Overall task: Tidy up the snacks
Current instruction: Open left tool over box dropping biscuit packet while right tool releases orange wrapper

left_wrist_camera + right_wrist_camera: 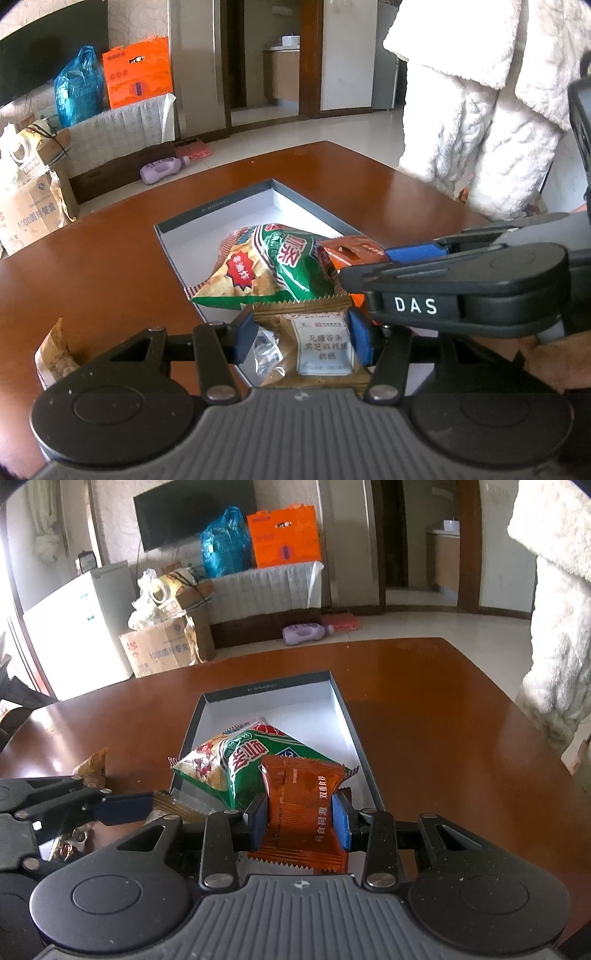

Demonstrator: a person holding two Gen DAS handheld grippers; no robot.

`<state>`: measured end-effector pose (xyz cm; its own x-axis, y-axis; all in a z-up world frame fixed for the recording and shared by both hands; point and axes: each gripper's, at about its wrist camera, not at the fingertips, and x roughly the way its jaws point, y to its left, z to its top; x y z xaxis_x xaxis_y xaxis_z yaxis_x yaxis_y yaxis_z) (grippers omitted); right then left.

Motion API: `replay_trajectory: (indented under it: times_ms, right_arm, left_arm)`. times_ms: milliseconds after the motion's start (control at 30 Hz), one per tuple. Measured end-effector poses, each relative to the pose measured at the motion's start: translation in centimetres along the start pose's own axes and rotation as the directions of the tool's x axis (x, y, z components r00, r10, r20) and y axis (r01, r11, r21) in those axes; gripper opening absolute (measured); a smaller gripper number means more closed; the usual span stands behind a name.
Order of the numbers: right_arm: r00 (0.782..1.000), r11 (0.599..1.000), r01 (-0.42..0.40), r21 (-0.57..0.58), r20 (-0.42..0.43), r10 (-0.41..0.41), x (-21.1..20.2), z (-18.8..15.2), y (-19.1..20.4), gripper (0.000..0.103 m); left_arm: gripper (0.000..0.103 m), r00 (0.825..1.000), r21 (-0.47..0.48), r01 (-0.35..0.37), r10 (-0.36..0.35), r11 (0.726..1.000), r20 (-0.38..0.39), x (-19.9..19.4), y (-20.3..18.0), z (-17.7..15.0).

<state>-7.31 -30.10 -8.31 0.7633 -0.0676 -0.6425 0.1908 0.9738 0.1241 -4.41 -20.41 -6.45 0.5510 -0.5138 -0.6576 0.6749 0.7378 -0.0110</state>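
Note:
An open grey box (218, 206) (266, 688) with a white inside lies on the brown table. A green chip bag (273, 269) (240, 768) rests in it. My left gripper (302, 338) is shut on a tan snack packet (317, 343) over the box's near end. My right gripper (300, 821) is shut on an orange snack packet (303, 812) (351, 251) just beside the green bag, above the box. In the left wrist view the right gripper (406, 258) crosses from the right. In the right wrist view the left gripper (122, 806) reaches in from the left.
A tan wrapper (55, 354) (94, 766) lies on the table (92, 266) (443, 720) left of the box. A person in a white fluffy coat (480, 110) stands at the table's far right. Cartons, bags and a purple bottle (306, 633) sit on the floor beyond.

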Motion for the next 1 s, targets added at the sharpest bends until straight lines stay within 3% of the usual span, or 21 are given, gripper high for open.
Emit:
replay_trajectory:
  times_ms: [300,600,1000]
  right_arm:
    - [1.0,1.0,0.006,0.013,-0.001,-0.006,0.3,-0.2,-0.1,0.039]
    - [1.0,1.0,0.007,0.015,0.01,-0.007,0.1,-0.1,-0.3,0.042]
    - [0.998,0.999,-0.011,0.036,0.057,0.009,-1.0,0.0,-0.7,0.05]
  left_arm:
    - [0.054,0.999,-0.008,0.019,-0.019,1.0,-0.027,1.6,0.1,0.0]
    - [0.07,1.0,0.006,0.021,-0.021,1.0,-0.005,1.1,0.0,-0.1]
    - [0.072,1.0,0.017,-0.017,0.017,1.0,0.023,-0.7,0.0,0.3]
